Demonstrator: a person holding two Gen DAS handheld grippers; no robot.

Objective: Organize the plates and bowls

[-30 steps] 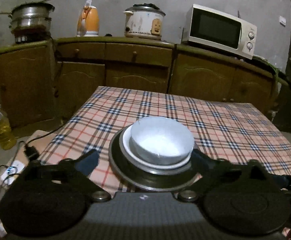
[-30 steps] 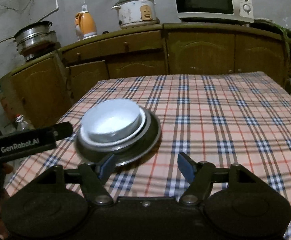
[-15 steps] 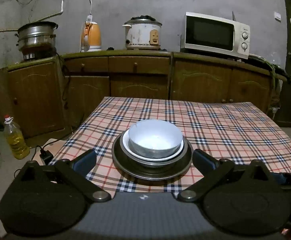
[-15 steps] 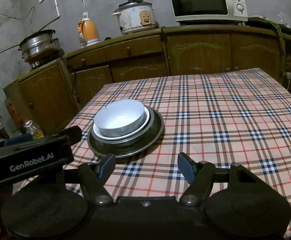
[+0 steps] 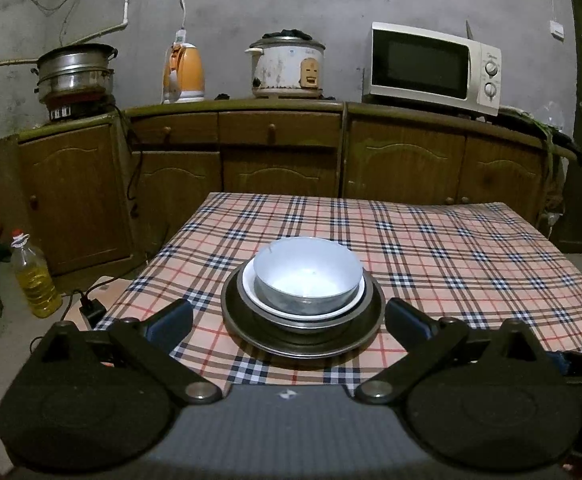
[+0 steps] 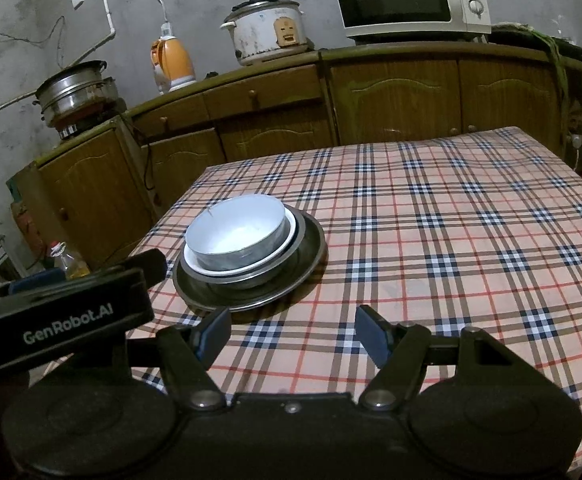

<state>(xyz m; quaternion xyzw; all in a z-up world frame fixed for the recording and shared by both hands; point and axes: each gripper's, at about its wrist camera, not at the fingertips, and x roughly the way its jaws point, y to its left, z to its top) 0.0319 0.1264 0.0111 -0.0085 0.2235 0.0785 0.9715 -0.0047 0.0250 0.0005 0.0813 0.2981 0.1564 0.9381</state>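
Stack position: the metal bowl [image 5: 307,276] is sitting inside the white plate [image 5: 355,300], which is nesting in a shallow metal dish [image 5: 365,312] on the large dark plate [image 5: 303,338]; the whole pile is resting on the checked tablecloth [image 5: 451,256] near the table's front-left corner, close to the left edge.

Risk, left edge: the pile is lying close to where the cloth is dropping off the table, so a sideways knock from a gripper is likely to be sending it toward the floor, where the oil bottle [image 5: 35,276] and a power plug [image 5: 93,309] are standing.

Risk, nesting: four smooth pieces are sitting loosely in each other; lifting only the bottom plate at a tilt is probably going to let the bowl slide out.

Risk, cloth: a finger catching the tablecloth is liable to be dragging everything with it.

Left gripper [image 5: 289,316]: the fingers are standing wide apart, holding nothing and touching nothing, the stack showing in the gap between them just beyond the tips.

Right gripper [image 6: 293,334]: the fingers are also spread apart and gripping nothing, hovering over bare cloth near the front edge, with the stack lying ahead and to the left, clear of both tips.
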